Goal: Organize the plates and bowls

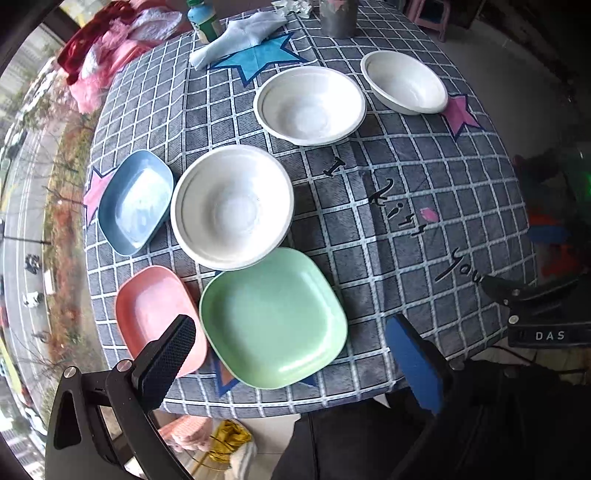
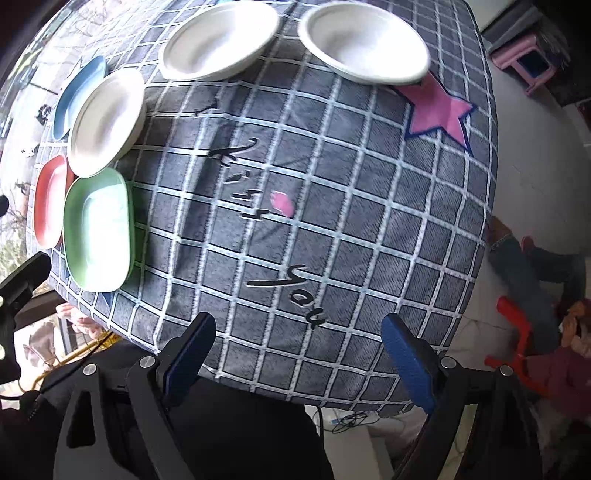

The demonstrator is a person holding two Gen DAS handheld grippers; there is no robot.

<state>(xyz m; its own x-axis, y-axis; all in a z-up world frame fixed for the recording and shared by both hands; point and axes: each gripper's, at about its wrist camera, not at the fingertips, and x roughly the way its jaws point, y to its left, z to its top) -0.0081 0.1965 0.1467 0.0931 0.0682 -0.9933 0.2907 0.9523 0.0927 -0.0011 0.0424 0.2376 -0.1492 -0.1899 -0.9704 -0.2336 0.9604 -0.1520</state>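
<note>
On the checked tablecloth lie a green plate, a pink plate and a blue plate, with three white bowls: near, middle, far right. My left gripper is open and empty above the table's near edge, over the green plate. My right gripper is open and empty over the near edge, right of the green plate; the pink plate, blue plate and the bowls show there too.
The round table has a bottle, a folded white cloth and a metal cup at its far side. Pink and red fabric lies at the far left. A pink stool and red object stand on the floor.
</note>
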